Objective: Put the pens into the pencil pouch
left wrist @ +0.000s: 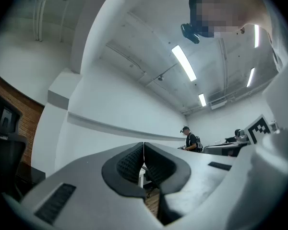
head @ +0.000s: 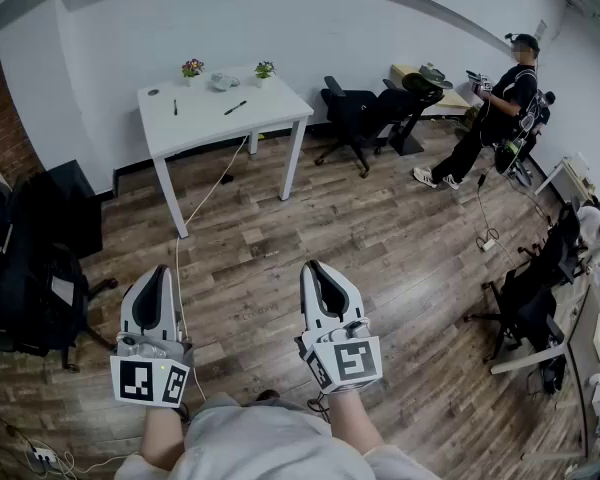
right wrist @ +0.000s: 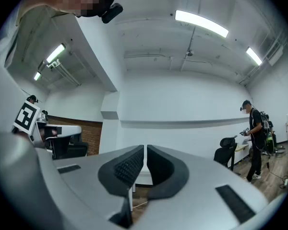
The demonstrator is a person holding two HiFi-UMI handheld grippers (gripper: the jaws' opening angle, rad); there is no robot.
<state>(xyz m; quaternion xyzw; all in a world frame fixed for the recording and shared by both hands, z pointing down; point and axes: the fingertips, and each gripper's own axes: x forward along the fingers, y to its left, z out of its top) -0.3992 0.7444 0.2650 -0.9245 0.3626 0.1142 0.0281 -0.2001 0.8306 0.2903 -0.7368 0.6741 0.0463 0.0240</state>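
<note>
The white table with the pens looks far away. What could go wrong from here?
A cable trails across the floor toward the table, a trip hazard on the walk over. The pens lie flat near two small potted plants, which the left tongs or right tongs could knock over.

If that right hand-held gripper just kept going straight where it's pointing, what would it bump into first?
Nothing close. The right hand-held gripper aims toward the white table. As it tilts slightly upward, it would probably pass over the table and meet the wall behind. Depth is unclear.
</note>
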